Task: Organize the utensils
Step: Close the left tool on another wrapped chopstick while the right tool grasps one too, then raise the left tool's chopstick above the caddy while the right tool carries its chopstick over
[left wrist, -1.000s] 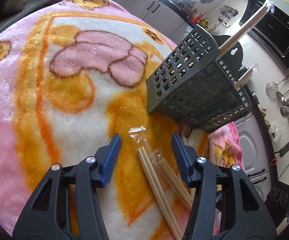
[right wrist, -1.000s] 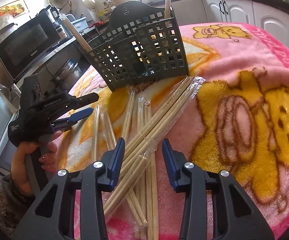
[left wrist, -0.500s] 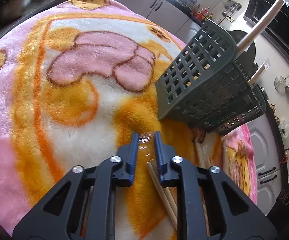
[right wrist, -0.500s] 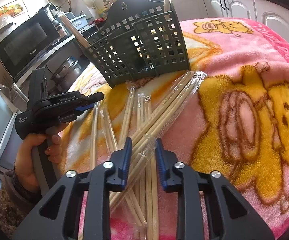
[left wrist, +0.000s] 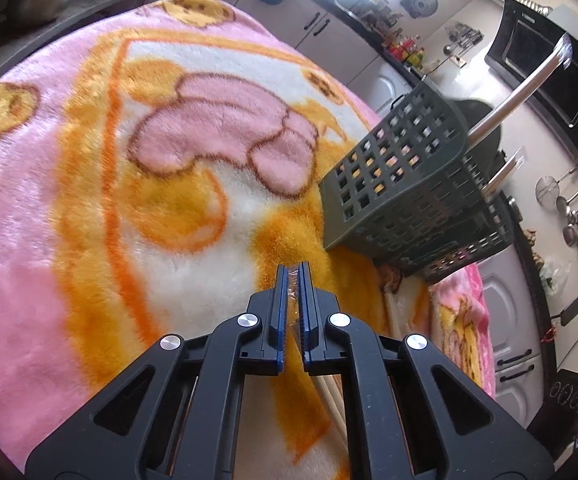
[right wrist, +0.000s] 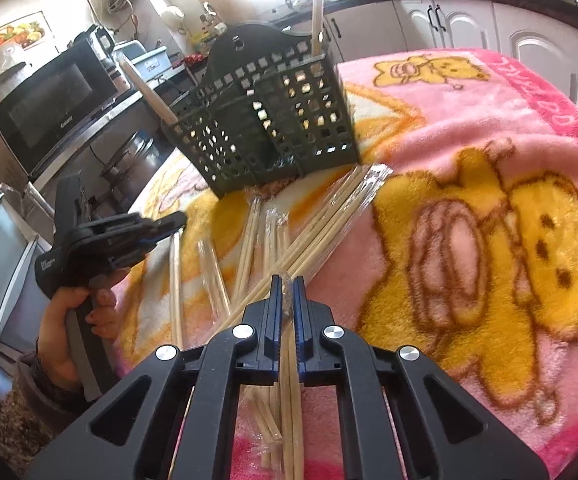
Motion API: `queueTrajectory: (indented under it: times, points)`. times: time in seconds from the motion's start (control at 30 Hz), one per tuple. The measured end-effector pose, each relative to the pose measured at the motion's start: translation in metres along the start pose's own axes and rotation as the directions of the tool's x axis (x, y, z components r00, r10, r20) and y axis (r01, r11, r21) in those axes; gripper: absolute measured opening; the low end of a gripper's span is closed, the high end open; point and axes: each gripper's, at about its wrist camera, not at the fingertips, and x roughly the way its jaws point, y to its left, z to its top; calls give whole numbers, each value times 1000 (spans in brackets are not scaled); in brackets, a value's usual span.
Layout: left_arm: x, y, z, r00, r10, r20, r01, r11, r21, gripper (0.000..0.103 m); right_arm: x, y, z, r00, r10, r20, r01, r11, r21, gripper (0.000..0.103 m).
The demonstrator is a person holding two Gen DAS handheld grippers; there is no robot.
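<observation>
Left tool (left wrist: pixel 293 276) is clenching the clear wrapper end of a chopstick pair (left wrist: pixel 331 394), its blue pads pressed together on the plastic low over the fleece blanket (left wrist: pixel 89 208), apparently readying a lift toward the dark green utensil basket (left wrist: pixel 405 196) just ahead. That basket is already holding a few sticks upright, one wrapped pair (left wrist: pixel 521 92) leaning out of it. Right tool (right wrist: pixel 285 280) is likewise gripping the wrapper of another chopstick pair (right wrist: pixel 289 400) drawn from the loose chopstick pile (right wrist: pixel 249 240) fanned out before the basket (right wrist: pixel 273 132) on the blanket-covered worktop. Crossing sticks are lying over and under the gripped one, so neighbours could be dragged along. A microwave (right wrist: pixel 57 108) is standing behind, well apart; a person's hand (right wrist: pixel 69 320) is holding the left tool's handle.
</observation>
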Motion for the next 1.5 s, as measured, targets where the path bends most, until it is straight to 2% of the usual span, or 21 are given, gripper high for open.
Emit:
queueTrajectory:
  times: [0.27,0.5,0.93,1.33,1.5]
  points:
    - [-50,-19,8,993,-48,107,41,997,61,3,-26,9,20,996,7,93,-5,1000,-25,6]
    - [-87,-49,11,977,-130,171,107,985,137,3,-50,27,42,984,66,165,-55,996,-71,5]
    - [-123,-100,11,942,-265,207,208,943,260,3,-89,68,69,950,160,267,-112,976,-186,4]
    - [-141,-141,23,903,-356,240,262,900,348,2,-115,80,89,917,173,359,-95,970,-224,4]
    - [-139,-150,26,896,-372,241,276,894,354,2,-123,82,99,903,163,397,-70,968,-240,4]
